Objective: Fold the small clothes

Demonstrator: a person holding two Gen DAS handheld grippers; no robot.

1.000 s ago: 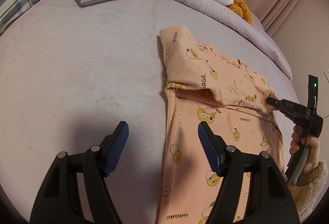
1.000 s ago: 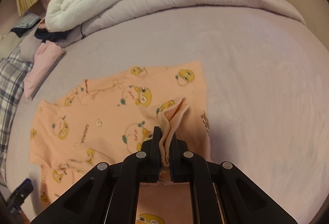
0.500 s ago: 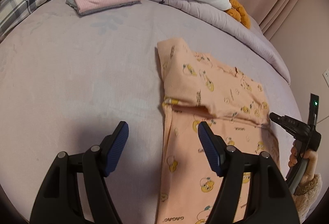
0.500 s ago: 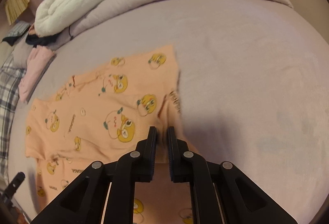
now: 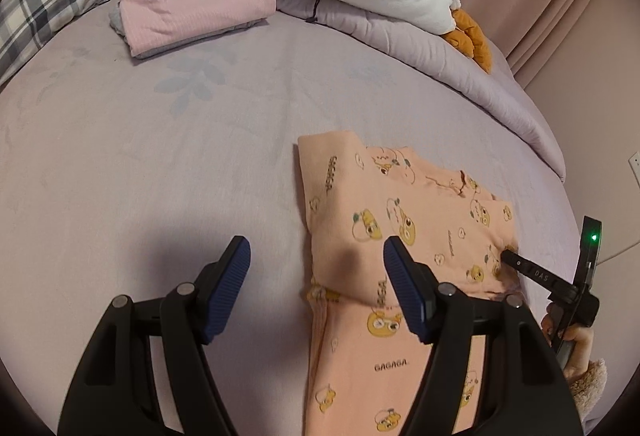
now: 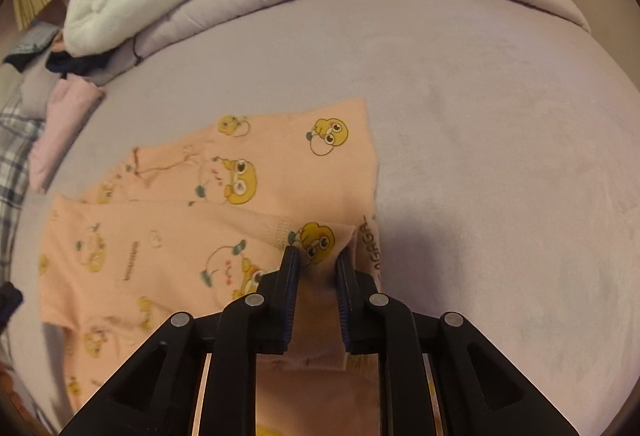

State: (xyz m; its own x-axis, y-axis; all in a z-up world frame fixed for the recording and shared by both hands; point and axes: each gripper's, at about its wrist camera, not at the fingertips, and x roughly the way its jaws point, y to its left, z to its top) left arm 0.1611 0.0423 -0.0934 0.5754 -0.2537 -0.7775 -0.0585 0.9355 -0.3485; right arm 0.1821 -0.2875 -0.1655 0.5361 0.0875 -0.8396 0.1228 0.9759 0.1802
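Gaping left tongs (image 5: 316,268), peach garment (image 5: 400,220)

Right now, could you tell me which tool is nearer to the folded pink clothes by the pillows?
Left. The left tool hovers open over the bedsheet, facing the folded pink clothes. The right tool sits at the orange garment's far edge, farther away.

Both wrist views close, facing bed (image 5: 200,156); share peach garment (image 5: 400,204).
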